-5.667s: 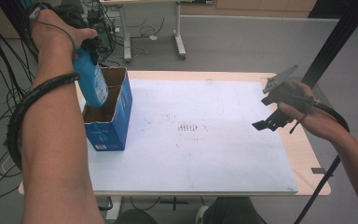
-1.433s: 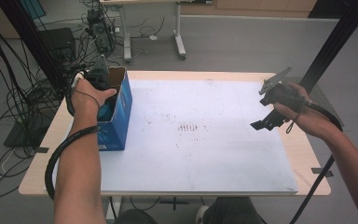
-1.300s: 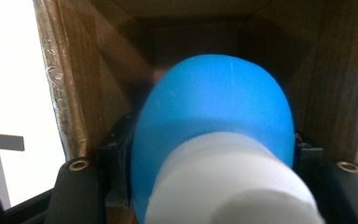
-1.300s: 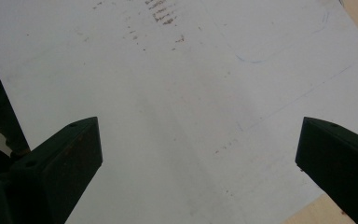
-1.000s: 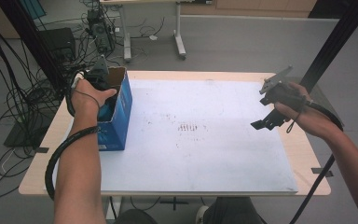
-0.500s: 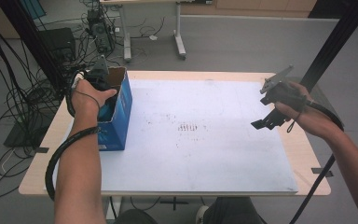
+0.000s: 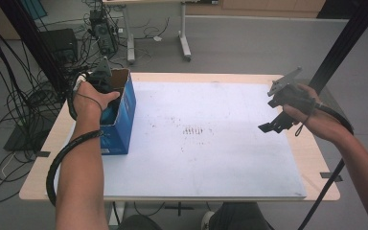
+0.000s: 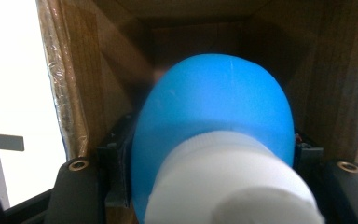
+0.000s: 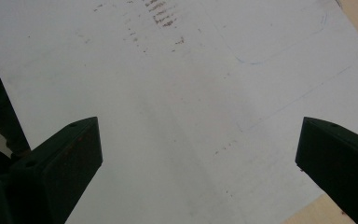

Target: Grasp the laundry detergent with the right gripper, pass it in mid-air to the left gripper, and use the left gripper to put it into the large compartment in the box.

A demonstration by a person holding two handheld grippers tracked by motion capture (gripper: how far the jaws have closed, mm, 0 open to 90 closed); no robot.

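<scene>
Basically the left claw (image 7: 106, 96) is down inside the blue box (image 7: 120, 120) pinching a blue bottle (image 8: 212, 135) w/ white cap, so imo lower it straight, keep it off the cardboard walls, let go once it's seated; right claw (image 9: 198, 172) hangs spread wide, well right of the box over the white worktop (image 7: 211, 158).

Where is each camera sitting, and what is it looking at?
High view: sits above the person's side, looks forward and down at the white-topped table; shows both forearms, the left gripper in the blue cardboard box, and the right gripper.
Left gripper view: rides the left gripper, looks down into the box's brown inside; its jaws clamp a blue plastic bottle with white cap.
Right gripper view: rides the right gripper, looks down at the table top between wide-open jaws.
Shared: the high and left gripper views both show the box.
</scene>
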